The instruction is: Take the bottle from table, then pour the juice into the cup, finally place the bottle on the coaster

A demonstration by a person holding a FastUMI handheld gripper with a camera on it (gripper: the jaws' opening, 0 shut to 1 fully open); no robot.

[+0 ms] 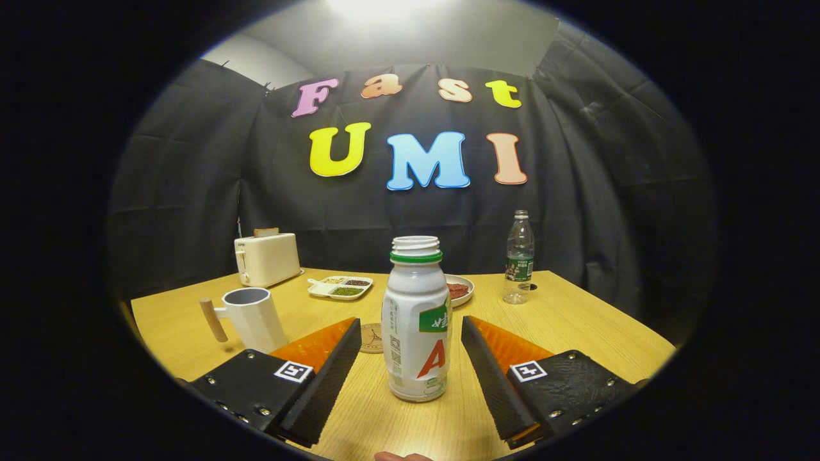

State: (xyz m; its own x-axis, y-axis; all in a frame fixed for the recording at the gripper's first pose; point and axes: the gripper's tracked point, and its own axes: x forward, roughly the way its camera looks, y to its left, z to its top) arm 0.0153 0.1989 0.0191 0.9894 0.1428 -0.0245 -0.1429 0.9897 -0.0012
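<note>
- My jaws stand wide apart, one finger on either side of the juice bottle, with a clear gap between each finger and the bottle, so I grip nothing.
- The juice bottle stands upright on the wooden surface between my fingers, roughly level with their tips. It is white with a green ring at the neck, and its mouth is uncapped.
- Just behind my left finger lies the round coaster, flat on the surface, partly hidden by that finger and close beside the bottle's left side.
- Further left stands the cup, a white faceted mug with a wooden handle pointing left, upright, with a dark inside.
- Beyond the cup, near the black cloth wall, sits a white toaster with a slice of bread showing in its top.
- Between the toaster and the bottle lies a divided tray with small heaps of grains or beans in its compartments.
- Directly behind the bottle a plate peeks out on the right, holding something reddish.
- Further right and back stands a clear plastic water bottle, upright, well apart from the rest.
</note>
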